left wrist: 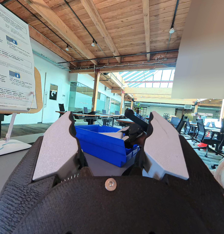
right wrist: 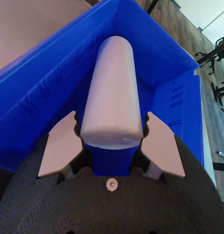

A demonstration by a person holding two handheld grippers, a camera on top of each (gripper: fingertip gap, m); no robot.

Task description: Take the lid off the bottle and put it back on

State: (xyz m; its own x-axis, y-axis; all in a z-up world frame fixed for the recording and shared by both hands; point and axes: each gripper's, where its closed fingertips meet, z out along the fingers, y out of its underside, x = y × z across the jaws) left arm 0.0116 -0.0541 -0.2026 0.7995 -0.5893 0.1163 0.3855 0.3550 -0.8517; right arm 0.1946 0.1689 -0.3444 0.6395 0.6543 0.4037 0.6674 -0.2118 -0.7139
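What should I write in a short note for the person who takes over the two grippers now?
Left gripper: open, empty, held above the table and pointing toward the blue bin.
Right gripper: reaching down into the blue bin, its fingers on either side of the near end of the white bottle; whether they already clamp it cannot be told.
Bottle: lying inside the bin, far end toward a corner.
Lid: not visible, so on or off is unknown.
Done: nothing that can be confirmed.
Left: secure the bottle, take it out, remove the lid, put it back on.
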